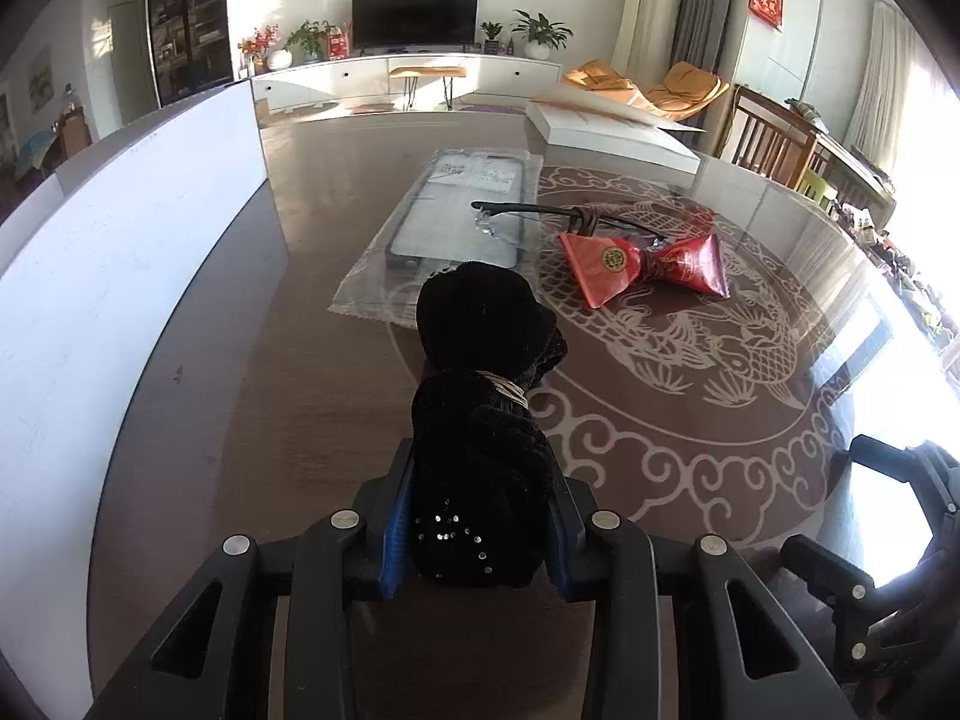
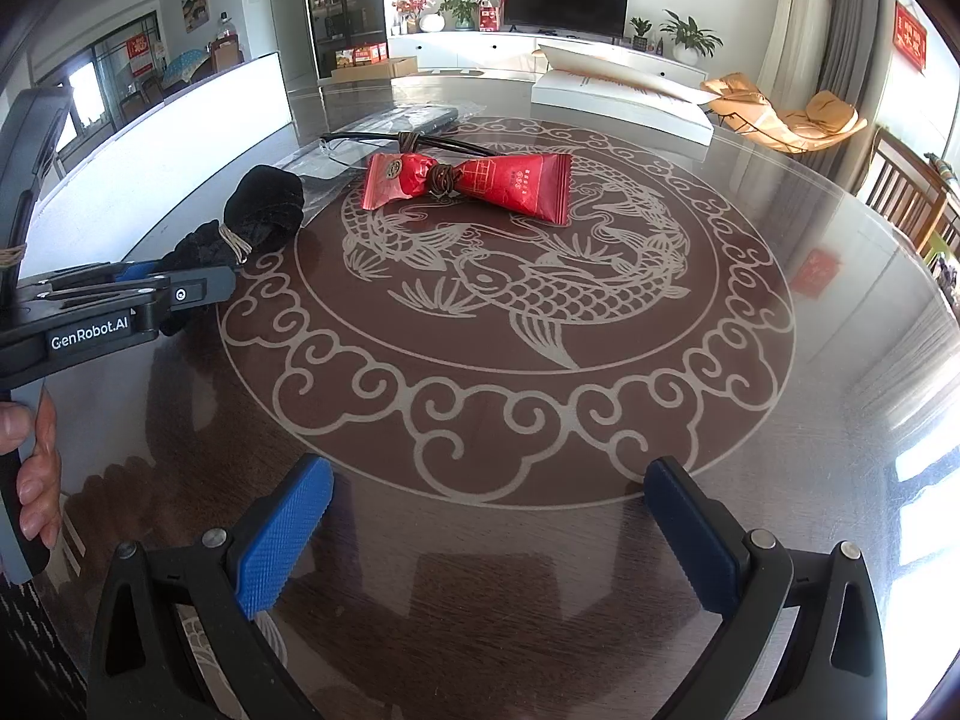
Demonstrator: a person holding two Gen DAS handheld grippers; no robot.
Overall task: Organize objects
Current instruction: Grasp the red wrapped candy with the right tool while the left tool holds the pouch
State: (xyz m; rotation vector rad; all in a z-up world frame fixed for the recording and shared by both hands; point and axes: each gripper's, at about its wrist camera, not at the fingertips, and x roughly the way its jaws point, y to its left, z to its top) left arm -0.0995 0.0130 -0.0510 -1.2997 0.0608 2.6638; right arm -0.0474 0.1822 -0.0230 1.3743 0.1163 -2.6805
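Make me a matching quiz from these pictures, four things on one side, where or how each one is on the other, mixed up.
Things:
1. black cloth bundle
2. red packet
3. glasses
4. right tool

States:
A. open, holding nothing
B. clamped in the left tool
C. tied round the middle with cord
D. partly on a clear plastic bag

Pairs: 1-B, 2-C, 3-D, 4-A

Black velvet pouch (image 1: 480, 420) tied mid-length, lying flat, red tied packet (image 1: 645, 267) beyond

Glossy fish-patterned table (image 2: 690, 420): red packet (image 2: 474, 183), glasses (image 2: 360, 141), bagged case (image 1: 456, 210), black cloth (image 1: 486, 330).
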